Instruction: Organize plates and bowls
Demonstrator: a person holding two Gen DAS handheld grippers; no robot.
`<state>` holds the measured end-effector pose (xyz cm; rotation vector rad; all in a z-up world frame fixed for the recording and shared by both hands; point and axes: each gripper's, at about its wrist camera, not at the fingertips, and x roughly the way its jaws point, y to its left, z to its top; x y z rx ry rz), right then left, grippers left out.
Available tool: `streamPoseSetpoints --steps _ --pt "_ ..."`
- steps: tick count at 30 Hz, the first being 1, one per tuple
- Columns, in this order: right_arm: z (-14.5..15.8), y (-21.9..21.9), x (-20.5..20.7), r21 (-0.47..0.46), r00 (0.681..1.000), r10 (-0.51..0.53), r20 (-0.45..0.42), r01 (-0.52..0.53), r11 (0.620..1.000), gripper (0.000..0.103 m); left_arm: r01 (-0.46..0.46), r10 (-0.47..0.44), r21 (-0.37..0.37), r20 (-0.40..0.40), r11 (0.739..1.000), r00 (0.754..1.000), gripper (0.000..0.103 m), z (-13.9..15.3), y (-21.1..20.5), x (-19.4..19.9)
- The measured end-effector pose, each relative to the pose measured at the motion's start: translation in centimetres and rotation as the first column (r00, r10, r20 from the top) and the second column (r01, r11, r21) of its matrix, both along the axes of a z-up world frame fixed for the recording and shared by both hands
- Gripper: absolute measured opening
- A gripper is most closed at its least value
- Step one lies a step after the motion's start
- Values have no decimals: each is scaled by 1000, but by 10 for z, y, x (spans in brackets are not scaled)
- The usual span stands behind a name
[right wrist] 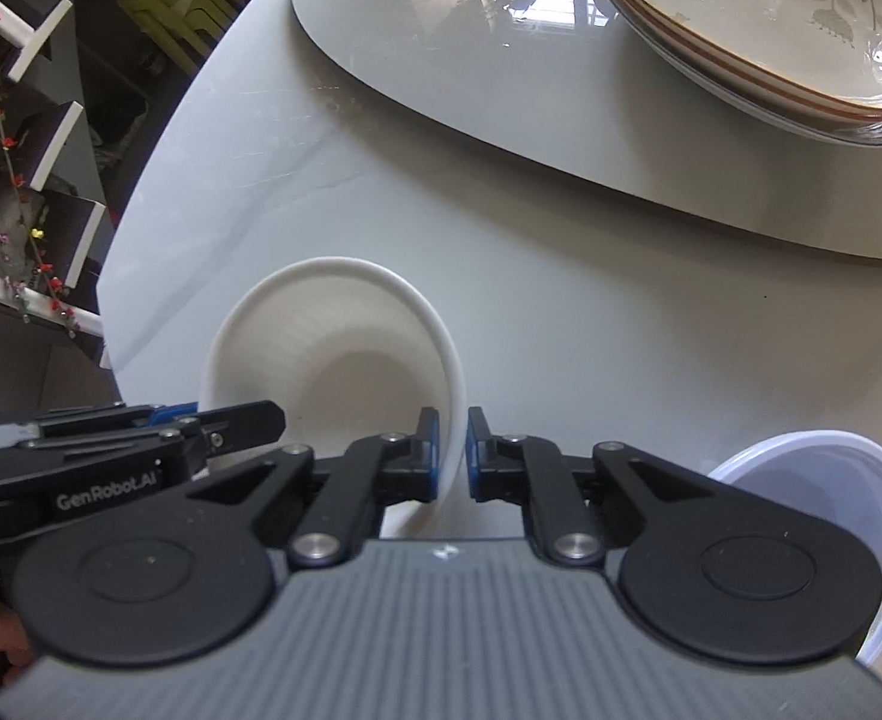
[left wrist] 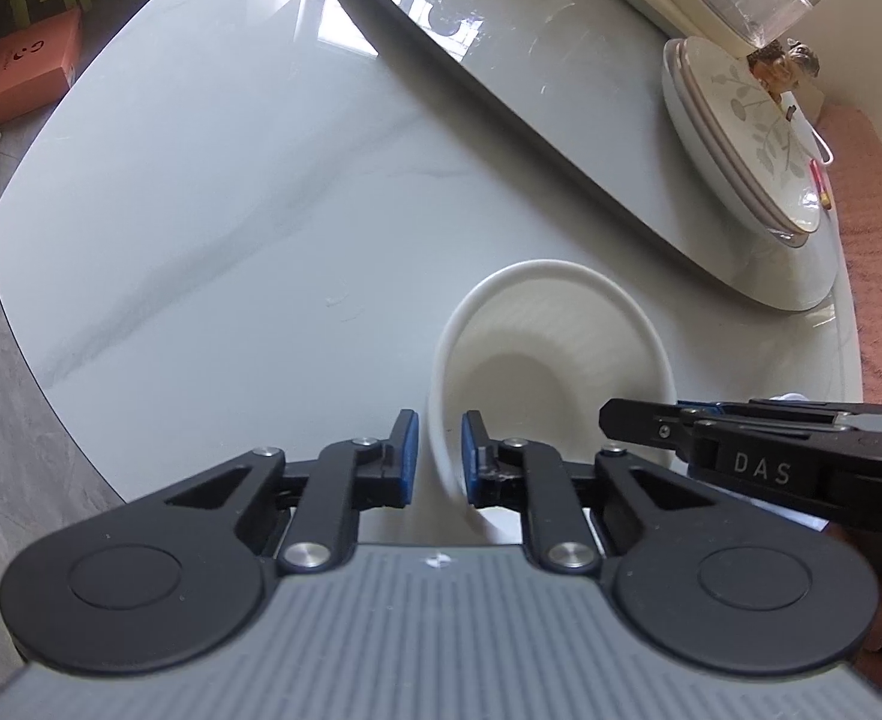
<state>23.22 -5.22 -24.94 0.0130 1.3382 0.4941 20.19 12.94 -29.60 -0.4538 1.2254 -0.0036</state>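
Right wrist view: right gripper and left gripper pinch white bowl rim at frame bottom, seemingly firmly; uneven lift risks slip.

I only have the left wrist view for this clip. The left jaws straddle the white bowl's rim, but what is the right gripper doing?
Observer: The right gripper is shut on the white bowl, pinching the rim opposite the left gripper.
Operator: Anything beside the bowl I can't see?
Observer: A translucent bowl sits on the table, to the white bowl's right.
Operator: How tall is the plate stack?
Observer: The plate stack shows several rims.
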Motion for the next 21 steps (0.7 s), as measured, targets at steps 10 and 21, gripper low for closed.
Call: streamPoseSetpoints --steps 10,21 --pt "18 -19 1 49 1000 -6 4 6 999 11 -6 6 -27 11 1000 1000 18 17 -4 -1" --pt "70 -74 -10 71 993 -69 96 62 996 11 71 -64 -99 73 993 995 18 64 -48 10"
